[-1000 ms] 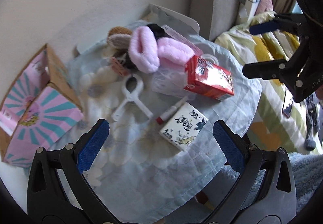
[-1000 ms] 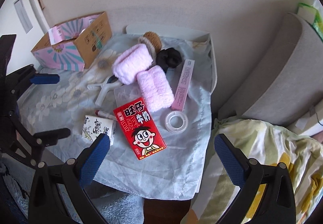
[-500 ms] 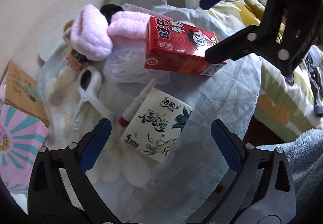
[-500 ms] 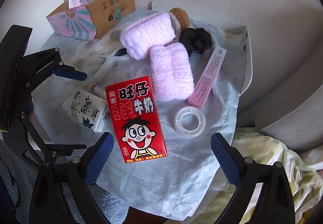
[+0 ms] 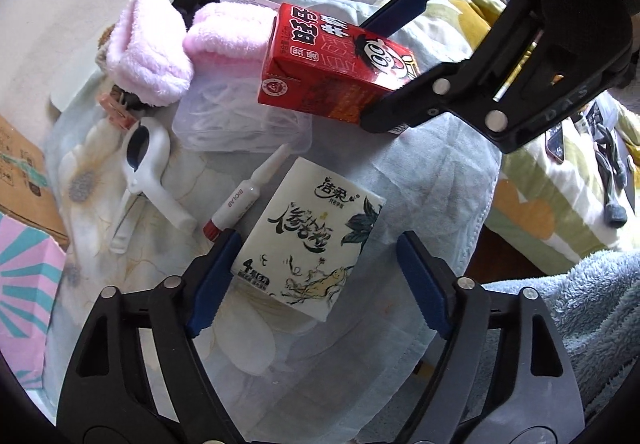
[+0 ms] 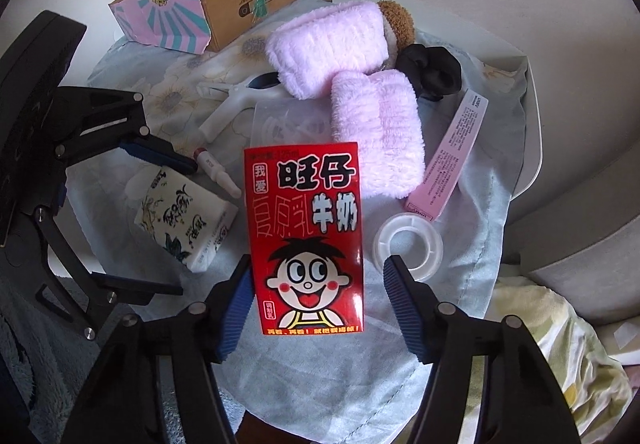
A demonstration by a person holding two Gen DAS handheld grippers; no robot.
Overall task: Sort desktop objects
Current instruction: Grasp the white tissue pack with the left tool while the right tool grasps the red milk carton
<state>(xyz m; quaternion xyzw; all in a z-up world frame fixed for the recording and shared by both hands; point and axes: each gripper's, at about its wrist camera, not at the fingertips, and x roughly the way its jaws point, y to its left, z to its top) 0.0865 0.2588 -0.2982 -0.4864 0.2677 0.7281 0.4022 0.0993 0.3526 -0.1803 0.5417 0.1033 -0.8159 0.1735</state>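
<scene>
1. The left hand-held gripper points steeply down over the white tissue pack; its jaws are closing with the pack between them. The left blue pad is at the pack's near left corner, while the right pad stands clear of it, so the pack is not yet pinched.
2. The right hand-held gripper straddles the near end of the red milk carton; its jaws are closing too. The left pad is at the carton's edge, and a gap shows on the right.
3. Both items lie on the worktop, which is draped in a pale blue flowered cloth, the tissue pack to the left of the carton.
4. Just right of the carton sits a clear tape roll.
5. Between the two packs lies a small white tube with a red cap.
6. Farther back are a white plastic clip, a clear bag, two fluffy pink bands and a slim pink box.
7. Beyond those sit a black scrunchie and a brown fuzzy item.
8. At the far left stands an open cardboard box.
</scene>
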